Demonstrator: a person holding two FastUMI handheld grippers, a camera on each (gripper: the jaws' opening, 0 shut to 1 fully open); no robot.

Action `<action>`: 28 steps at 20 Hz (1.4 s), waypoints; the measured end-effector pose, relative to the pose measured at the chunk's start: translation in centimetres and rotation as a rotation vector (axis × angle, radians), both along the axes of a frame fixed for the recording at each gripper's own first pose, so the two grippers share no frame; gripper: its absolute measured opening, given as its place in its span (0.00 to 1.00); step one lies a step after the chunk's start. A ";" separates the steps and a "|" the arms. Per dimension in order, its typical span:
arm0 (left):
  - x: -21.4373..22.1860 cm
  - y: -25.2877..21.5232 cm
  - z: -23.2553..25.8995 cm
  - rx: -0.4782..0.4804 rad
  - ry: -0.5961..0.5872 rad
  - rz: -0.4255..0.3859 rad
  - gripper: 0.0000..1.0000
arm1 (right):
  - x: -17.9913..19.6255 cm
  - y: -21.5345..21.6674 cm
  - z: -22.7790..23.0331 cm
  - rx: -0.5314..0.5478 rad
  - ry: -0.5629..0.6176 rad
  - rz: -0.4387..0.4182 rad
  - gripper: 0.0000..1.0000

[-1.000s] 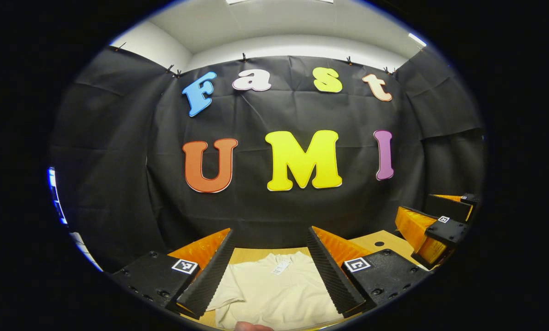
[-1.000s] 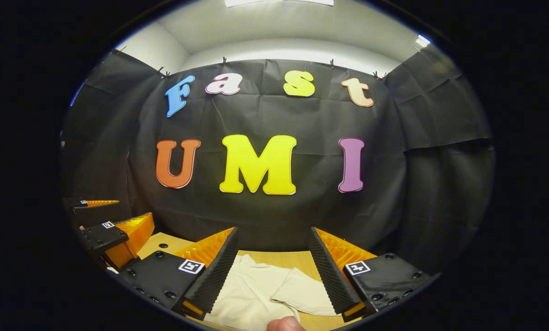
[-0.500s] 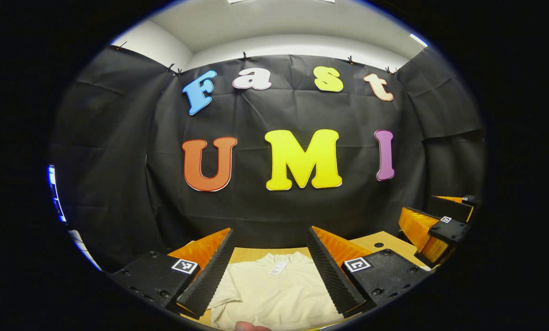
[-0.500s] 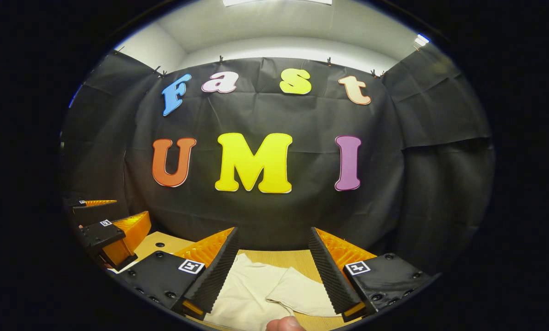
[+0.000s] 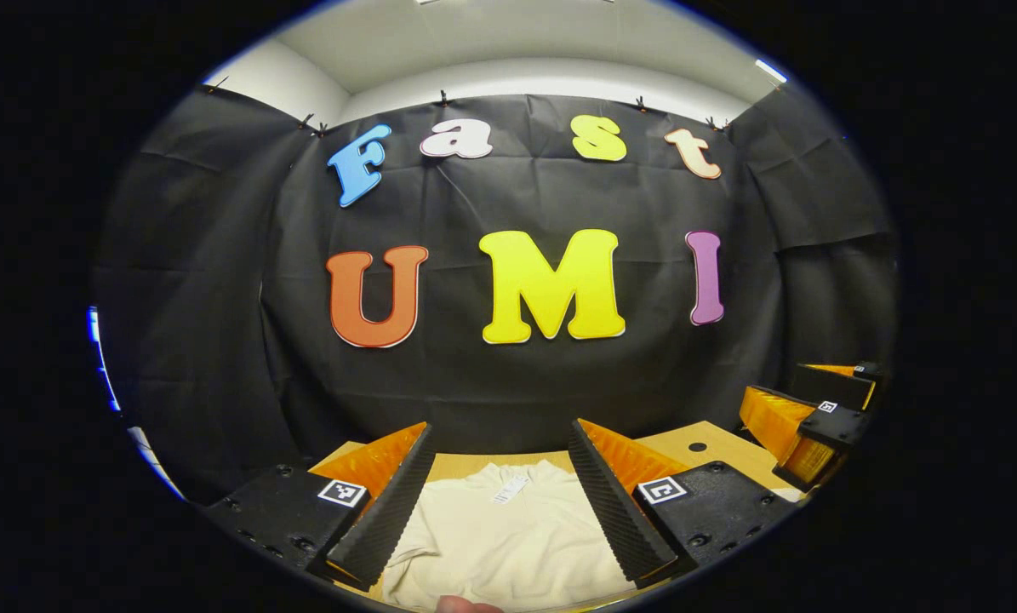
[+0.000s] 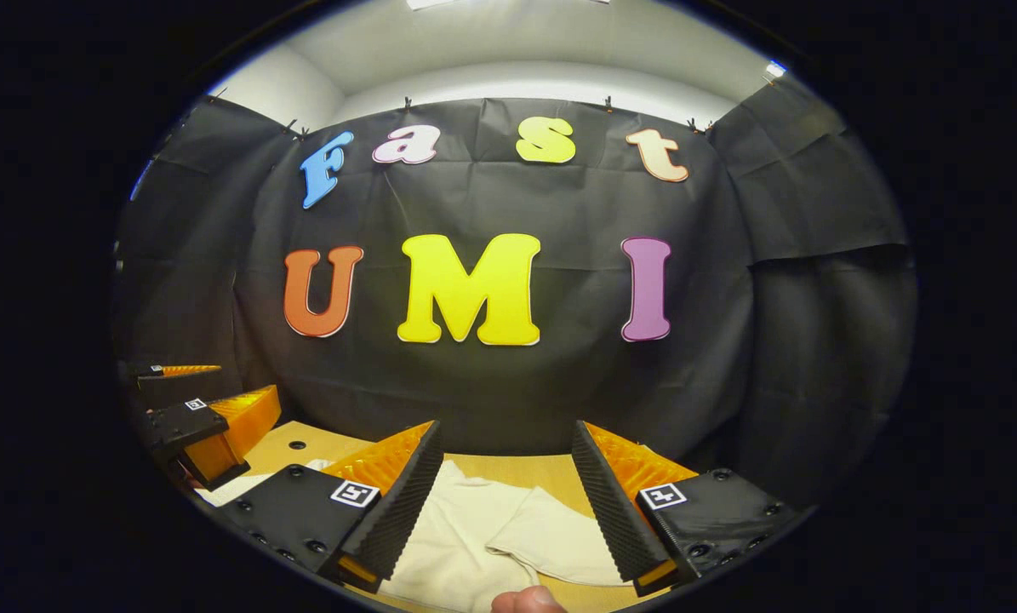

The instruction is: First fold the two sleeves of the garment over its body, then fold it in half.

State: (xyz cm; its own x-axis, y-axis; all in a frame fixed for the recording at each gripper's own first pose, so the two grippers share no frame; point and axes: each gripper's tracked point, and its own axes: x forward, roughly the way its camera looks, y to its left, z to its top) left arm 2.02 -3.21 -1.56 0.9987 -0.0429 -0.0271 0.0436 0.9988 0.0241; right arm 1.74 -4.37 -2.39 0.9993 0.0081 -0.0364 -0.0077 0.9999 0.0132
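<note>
Fingertip skin (image 5: pixel 467 605) is cut off at the bottom edge of the left gripper view, and the near hem of the cream garment (image 5: pixel 508 536) is hidden there too. The garment is seen lying flat on the wooden table (image 5: pixel 712 443), framed between the spread fingers of the left gripper (image 5: pixel 501 502), which is released and holds nothing. Its collar and tag are pointed away, toward the wall. In the right gripper view, the right gripper (image 6: pixel 508 502) is likewise parted above an unfolded sleeve (image 6: pixel 551 536).
</note>
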 end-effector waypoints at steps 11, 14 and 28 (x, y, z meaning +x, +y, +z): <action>0.0 -4.4 -2.7 0.040 0.061 -0.080 0.99 | -1.0 -14.8 -8.6 -0.024 0.220 -0.123 0.95; -0.2 -5.4 -3.5 0.040 0.082 -0.102 0.99 | -2.2 -18.9 -12.4 -0.021 0.320 -0.161 0.96; -0.6 -8.2 -6.1 0.090 0.189 -0.176 0.99 | -5.9 -28.3 -32.6 -0.008 0.746 -0.217 0.96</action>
State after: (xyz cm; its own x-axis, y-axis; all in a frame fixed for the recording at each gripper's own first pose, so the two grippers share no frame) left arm 1.38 -11.37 -7.63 0.9529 -0.2045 -0.2238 0.2286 0.9696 0.0872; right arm -4.14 -32.62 -35.02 0.6898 -0.1883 -0.6991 0.1969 0.9780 -0.0691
